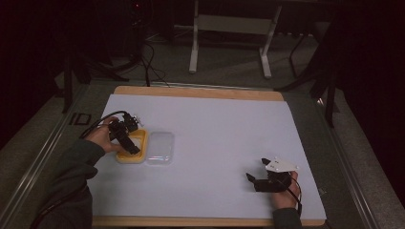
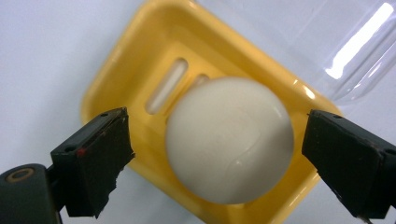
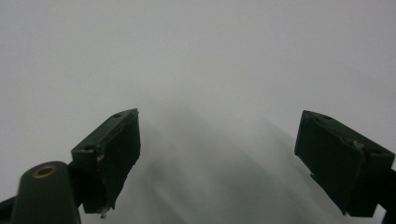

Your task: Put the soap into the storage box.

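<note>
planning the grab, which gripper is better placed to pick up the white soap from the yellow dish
Left. The left gripper is open with the round white soap between its fingers, over the yellow plastic soap dish. The right gripper sits open over bare white table, far away.

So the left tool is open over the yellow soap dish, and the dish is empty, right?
Not quite. The left tool is open over the yellow soap dish, but the dish is not empty: a round white soap sits in it, between the jaws with gaps on both sides. The left gripper view shows it.
</note>
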